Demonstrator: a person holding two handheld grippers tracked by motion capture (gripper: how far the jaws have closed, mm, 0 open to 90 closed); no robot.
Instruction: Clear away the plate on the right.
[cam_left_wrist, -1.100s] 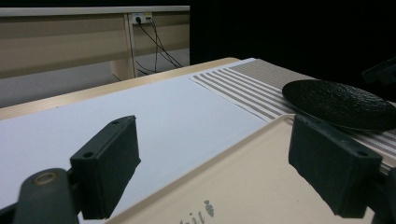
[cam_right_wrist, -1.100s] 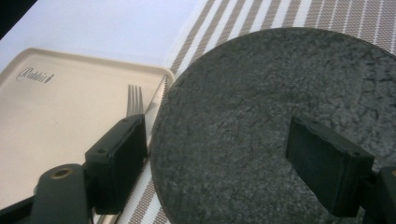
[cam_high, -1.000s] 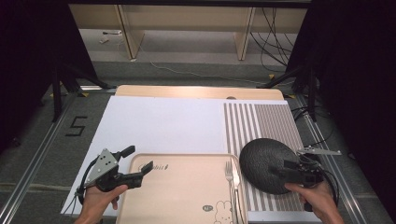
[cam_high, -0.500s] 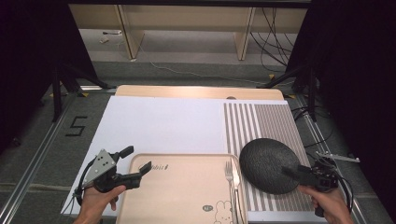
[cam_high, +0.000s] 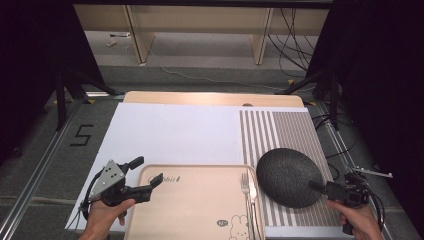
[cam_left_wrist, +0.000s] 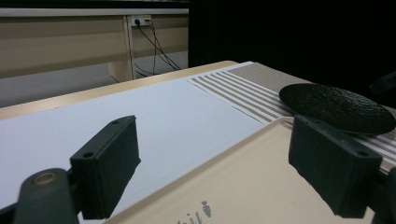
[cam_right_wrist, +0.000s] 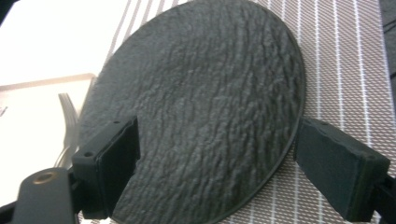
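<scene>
A round black textured plate (cam_high: 285, 176) lies flat on the striped mat (cam_high: 280, 130), right of a beige tray (cam_high: 195, 210). A clear fork (cam_high: 248, 192) lies along the tray's right edge. My right gripper (cam_high: 316, 186) is at the plate's near right rim. Its jaws have just been opening and now stand wide. In the right gripper view the plate's (cam_right_wrist: 205, 93) near rim lies between the right gripper's (cam_right_wrist: 224, 163) jaws, and neither pad presses on it. My left gripper (cam_high: 147, 172) is open over the tray's far left corner. Nothing is held in the left gripper (cam_left_wrist: 212, 149).
A white sheet (cam_high: 170, 132) covers the left and middle of the table. The tray (cam_left_wrist: 243, 186) has a rabbit print near its front. Beyond the table's far edge are a wooden shelf unit and cables on the floor. Black curtains hang at both sides.
My right gripper has drawn back to the right and toward the person, off the plate's rim, with its jaws wider. The plate stays on the mat. The left gripper has not moved.
</scene>
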